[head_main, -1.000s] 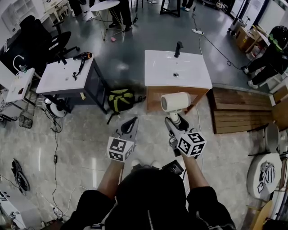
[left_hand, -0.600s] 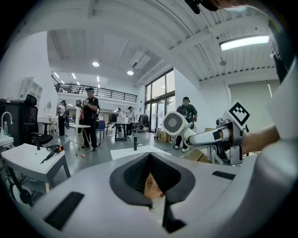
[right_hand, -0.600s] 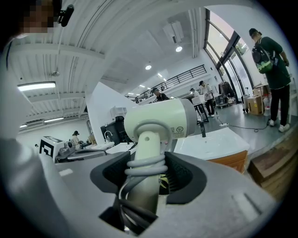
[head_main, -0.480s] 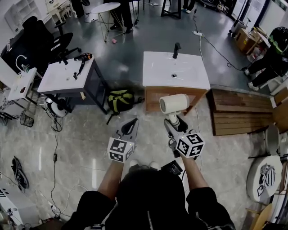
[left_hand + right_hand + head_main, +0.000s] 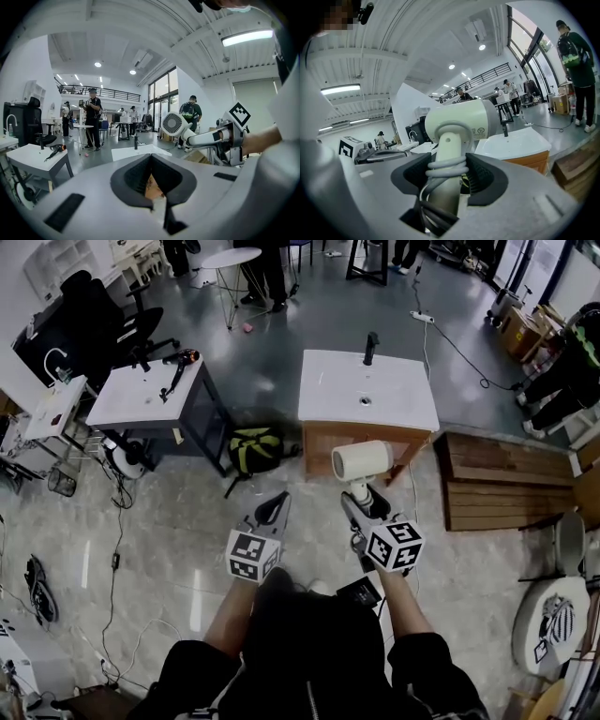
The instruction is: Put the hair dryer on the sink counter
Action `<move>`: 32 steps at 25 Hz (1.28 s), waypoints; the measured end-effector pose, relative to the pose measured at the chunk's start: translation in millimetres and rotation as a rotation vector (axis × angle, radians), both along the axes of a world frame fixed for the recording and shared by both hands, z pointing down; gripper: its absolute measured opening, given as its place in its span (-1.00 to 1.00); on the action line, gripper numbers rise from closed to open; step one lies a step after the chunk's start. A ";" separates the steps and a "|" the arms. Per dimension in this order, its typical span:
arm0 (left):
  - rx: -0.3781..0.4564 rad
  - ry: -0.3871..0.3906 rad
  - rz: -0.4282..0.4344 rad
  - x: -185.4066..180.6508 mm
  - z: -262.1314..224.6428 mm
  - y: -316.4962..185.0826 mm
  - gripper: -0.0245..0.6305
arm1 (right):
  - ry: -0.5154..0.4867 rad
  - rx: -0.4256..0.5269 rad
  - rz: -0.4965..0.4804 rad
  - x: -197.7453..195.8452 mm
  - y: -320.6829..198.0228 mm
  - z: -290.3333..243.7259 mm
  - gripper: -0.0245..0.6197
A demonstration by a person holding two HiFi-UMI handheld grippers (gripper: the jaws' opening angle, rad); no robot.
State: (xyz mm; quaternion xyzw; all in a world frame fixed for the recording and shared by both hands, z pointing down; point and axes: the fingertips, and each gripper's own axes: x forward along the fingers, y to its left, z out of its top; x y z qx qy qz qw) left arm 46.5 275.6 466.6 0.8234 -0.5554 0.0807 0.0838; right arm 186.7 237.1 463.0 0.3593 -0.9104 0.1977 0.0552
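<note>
Hair dryer [image 5: 364, 461] is up in the air, white, with its cord wound round the handle. My right gripper [image 5: 361, 500] holds it: the jaws squeeze the handle from both sides, and the round body sticks up above them. My left gripper [image 5: 272, 510] hangs just beside it, jaw tips together, nothing in them. Ahead of both stands the white sink counter [image 5: 398, 404] with a black tap [image 5: 371, 343] at its back edge. The dryer is near the counter's front edge — not on it, not touching it
</note>
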 end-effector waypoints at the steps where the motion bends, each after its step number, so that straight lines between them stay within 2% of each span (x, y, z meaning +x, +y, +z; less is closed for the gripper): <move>1: -0.001 0.000 0.000 0.9 0.0 0.4 -0.89 | 0.001 0.000 -0.002 0.8 0.5 0.3 -0.22; 16: 0.004 0.027 0.037 17.9 7.2 -40.1 -0.89 | 0.015 -0.007 0.017 10.6 -29.4 6.2 -0.22; 22: 0.012 0.035 0.074 13.8 10.8 -81.9 -0.89 | 0.026 -0.001 0.043 3.9 -65.0 7.7 -0.22; 32: 0.006 0.039 0.106 -13.7 11.4 -174.3 -0.89 | 0.033 -0.014 0.067 -27.4 -142.3 13.6 -0.22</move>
